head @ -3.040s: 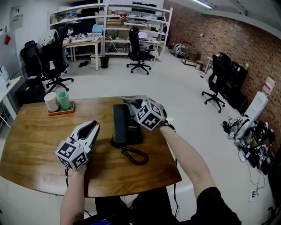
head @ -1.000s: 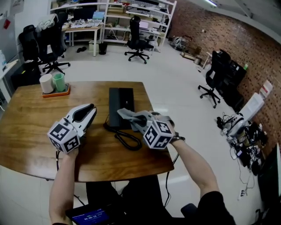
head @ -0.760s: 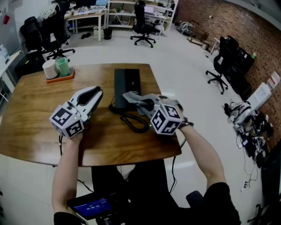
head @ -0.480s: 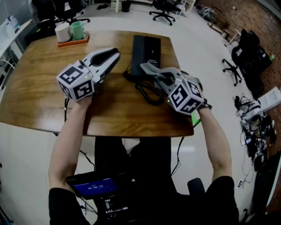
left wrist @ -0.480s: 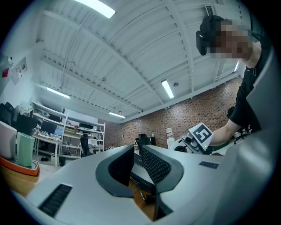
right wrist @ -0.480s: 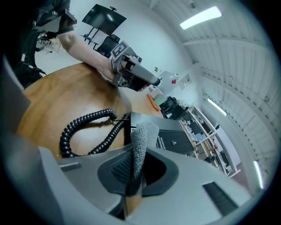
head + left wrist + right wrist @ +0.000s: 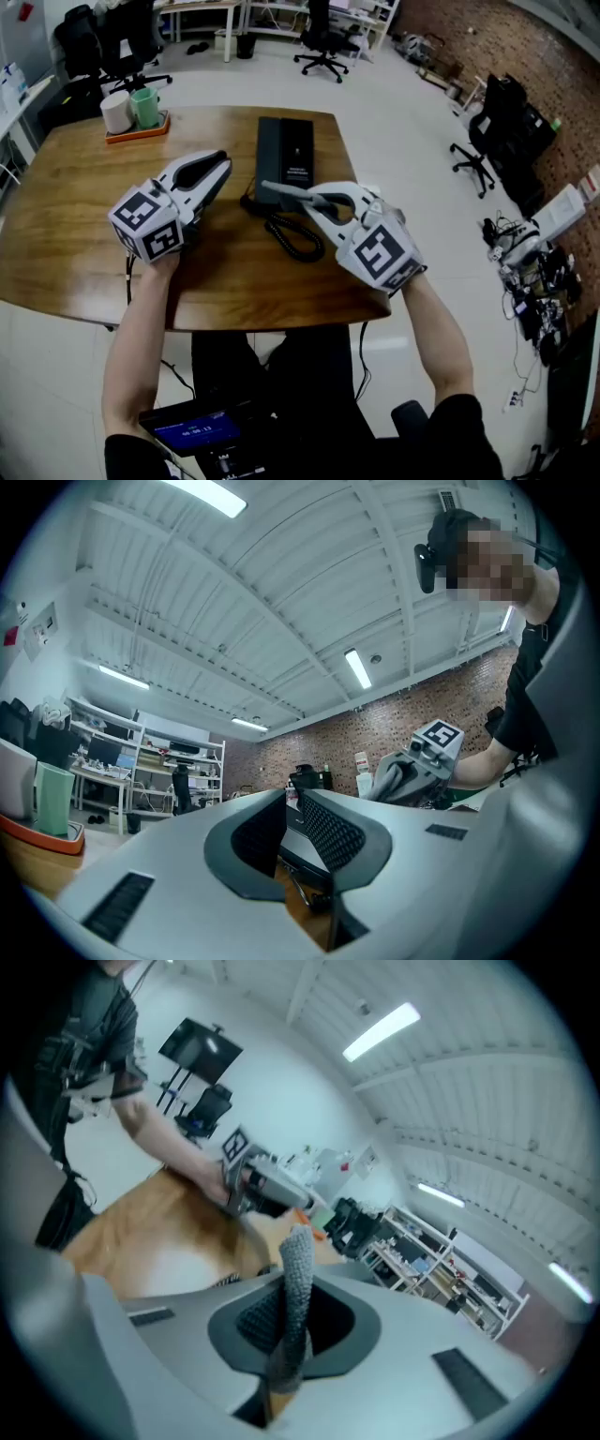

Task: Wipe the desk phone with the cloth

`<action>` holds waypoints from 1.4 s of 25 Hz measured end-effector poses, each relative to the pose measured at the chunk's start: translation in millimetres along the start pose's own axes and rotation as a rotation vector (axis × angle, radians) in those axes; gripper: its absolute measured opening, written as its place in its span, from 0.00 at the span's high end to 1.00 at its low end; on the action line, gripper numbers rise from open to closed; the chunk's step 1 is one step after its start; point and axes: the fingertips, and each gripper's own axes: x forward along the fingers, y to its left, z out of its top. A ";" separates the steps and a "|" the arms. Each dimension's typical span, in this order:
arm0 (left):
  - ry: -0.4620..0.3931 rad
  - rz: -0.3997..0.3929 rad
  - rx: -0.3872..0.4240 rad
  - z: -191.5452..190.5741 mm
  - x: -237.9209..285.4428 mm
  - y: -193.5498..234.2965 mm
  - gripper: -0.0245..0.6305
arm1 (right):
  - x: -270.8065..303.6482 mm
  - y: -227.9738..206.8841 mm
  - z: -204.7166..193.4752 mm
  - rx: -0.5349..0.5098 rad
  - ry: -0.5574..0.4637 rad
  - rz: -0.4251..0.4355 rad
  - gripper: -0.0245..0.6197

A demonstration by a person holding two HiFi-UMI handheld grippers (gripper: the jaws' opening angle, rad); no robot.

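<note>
Head view, nearest first: 2 bare forearms reach out over the wooden desk (image 7: 66,244). The right gripper (image 7: 314,202) has its jaws closed on a grey cloth (image 7: 281,193); its own view shows the strip pinched between the pads and standing up past the tips. The left gripper (image 7: 216,165) sits just left of the phone, its jaws drawn in to a slit with nothing between them. Through that slit only wood and a bit of the cord show.

Between the grippers lies the black coiled cord (image 7: 296,236), and just beyond it the black desk phone (image 7: 285,150) lies lengthwise, pointing away from the person. The cloth's free end reaches the phone's near end — whether it presses on the surface or hangs just above, I cannot tell.

Farther off, at the desk's left corner, a tray (image 7: 137,127) carries 2 cups, well apart from the work.

Judging progress: the cloth is in hand and at the phone, so wiping looks under way or about to start. No trace shows what is already clean — the middle and far end lie beyond the cloth.
</note>
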 end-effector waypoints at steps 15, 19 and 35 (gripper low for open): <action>0.009 0.006 0.004 -2.1 1.0 -1.8 0.90 | -84.7 -15.5 80.6 0.271 -0.413 -0.159 0.92; 0.018 0.004 -0.001 -0.9 -0.5 -5.6 0.90 | -87.5 -7.7 83.1 0.263 -0.411 -0.144 0.92; 0.013 0.010 0.000 -1.6 0.7 -1.2 0.90 | -84.2 -3.0 82.1 0.275 -0.416 -0.132 0.92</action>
